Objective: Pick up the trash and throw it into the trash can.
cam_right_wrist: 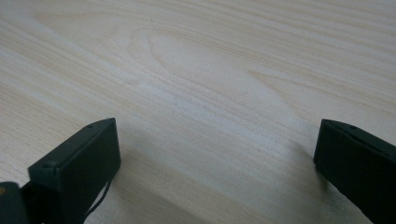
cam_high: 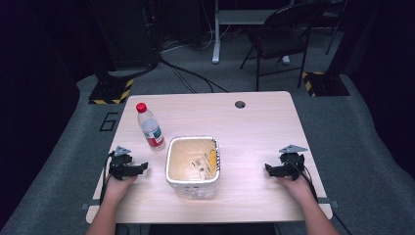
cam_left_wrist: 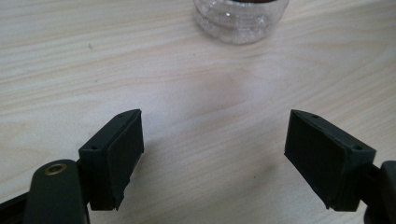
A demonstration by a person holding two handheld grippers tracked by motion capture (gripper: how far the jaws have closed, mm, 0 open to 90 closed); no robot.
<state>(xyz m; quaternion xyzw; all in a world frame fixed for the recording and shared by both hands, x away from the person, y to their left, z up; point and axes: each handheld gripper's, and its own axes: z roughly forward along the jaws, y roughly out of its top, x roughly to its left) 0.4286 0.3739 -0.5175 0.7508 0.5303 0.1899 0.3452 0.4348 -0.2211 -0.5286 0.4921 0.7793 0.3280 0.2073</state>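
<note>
Tub: white rectangular plastic tub [cam_high: 192, 165] with yellowish contents, mid-worktop, toward the near edge.
Bottle: clear plastic bottle with red cap [cam_high: 149, 127] upright just left of and beyond the tub; its base [cam_left_wrist: 240, 19] lies ahead of the left jaws.
Left gripper [cam_high: 142, 166]: resting left of the tub, jaws wide apart, holding nothing.
Right gripper [cam_high: 268, 169]: right of the tub, well apart, jaws wide apart, holding nothing.
Worktop: pale wood worktop [cam_high: 254, 127].
</note>
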